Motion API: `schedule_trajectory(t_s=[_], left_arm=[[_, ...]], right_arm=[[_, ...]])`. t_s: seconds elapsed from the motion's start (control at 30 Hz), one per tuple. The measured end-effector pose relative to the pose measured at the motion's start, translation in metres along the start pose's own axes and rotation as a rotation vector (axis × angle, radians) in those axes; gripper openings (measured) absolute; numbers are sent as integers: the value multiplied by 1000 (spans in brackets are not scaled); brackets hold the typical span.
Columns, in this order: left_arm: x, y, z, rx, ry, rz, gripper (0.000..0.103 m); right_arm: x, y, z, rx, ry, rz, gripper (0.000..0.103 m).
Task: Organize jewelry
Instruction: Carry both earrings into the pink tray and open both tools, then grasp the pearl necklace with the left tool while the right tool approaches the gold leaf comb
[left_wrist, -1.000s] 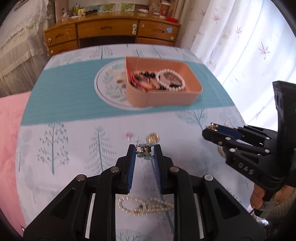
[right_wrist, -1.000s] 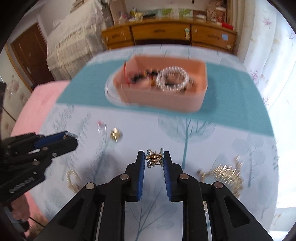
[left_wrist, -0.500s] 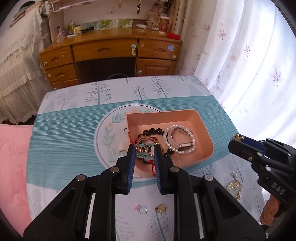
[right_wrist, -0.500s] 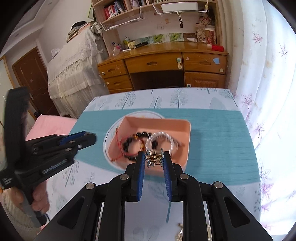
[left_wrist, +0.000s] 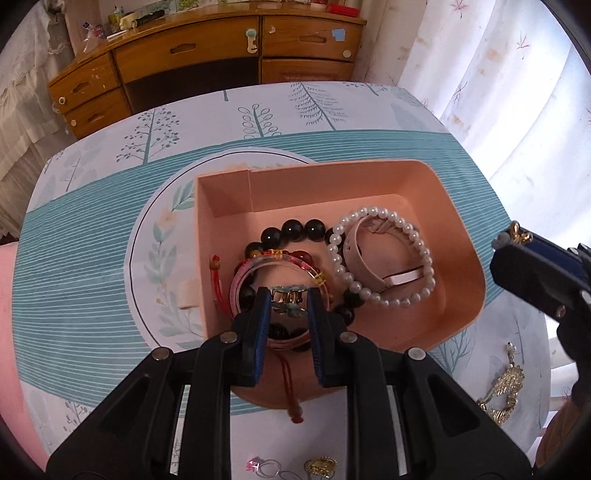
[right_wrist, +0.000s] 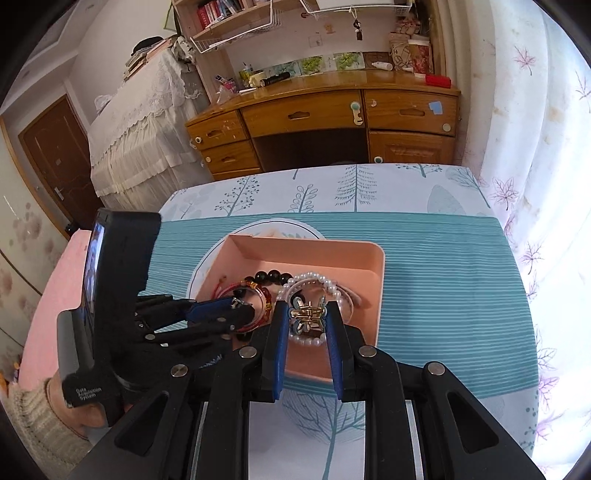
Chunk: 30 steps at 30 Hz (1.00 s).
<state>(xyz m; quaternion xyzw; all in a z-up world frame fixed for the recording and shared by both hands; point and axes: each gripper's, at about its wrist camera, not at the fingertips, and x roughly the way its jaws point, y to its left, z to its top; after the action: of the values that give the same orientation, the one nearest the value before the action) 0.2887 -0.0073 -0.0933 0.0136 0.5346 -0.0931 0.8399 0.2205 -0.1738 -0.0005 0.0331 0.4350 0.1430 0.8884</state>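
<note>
Above the pink tray (left_wrist: 463, 236), our left gripper (left_wrist: 287, 299) and right gripper (right_wrist: 308, 314) each pinch a butterfly earring (right_wrist: 307, 314). Only the left wrist view shows loose rings (left_wrist: 271, 467) on the near tabletop (left_wrist: 373, 99).

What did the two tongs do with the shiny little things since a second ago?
Both tongs lifted off the table and moved forward over the pink box. The left tongs now hang over the bangle, the right tongs over the pearls. Each stayed shut on its earring, left and right. Nothing was let go. The box and the bracelets in it stayed put.
</note>
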Motion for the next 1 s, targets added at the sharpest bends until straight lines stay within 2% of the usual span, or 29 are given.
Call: schedule_trajectory(t_s=[0.1,0.17,0.23,0.27,0.3,0.4,0.43,0.63,0.77,0.9,1.0], left_arm=[[4,-1,3,-5,-1,4,17],[4,-2,5,-4,6,0,18],[1,-4,5,3,7,4,22],[-2,-4,5,8,3,3,23],[-6,-5,5,13,-3,2,26],[-21,-6,3,12,-28,-12,53],[-27,-7,2,8,-41,-12,56],[-60,-9,-10,17,-87,-28,56],[-81,-7,-29,9,-109,-31,56],[-106,-12,-59,20,-155,-1,56],[-129,-16,-90,27,-186,-23,56]], right_arm=[[12,2,0,-12,18,2,20],[17,1,1,-3,37,7,26],[21,-2,1,16,36,13,36],[21,-3,2,18,30,16,36],[20,-3,2,17,27,19,36],[17,-5,2,14,15,22,36],[15,-6,2,15,13,23,36],[-6,-9,-8,24,-1,28,36],[-22,-10,-22,25,6,27,36],[-41,-9,-43,30,10,26,36],[-56,-5,-67,23,16,37,36]])
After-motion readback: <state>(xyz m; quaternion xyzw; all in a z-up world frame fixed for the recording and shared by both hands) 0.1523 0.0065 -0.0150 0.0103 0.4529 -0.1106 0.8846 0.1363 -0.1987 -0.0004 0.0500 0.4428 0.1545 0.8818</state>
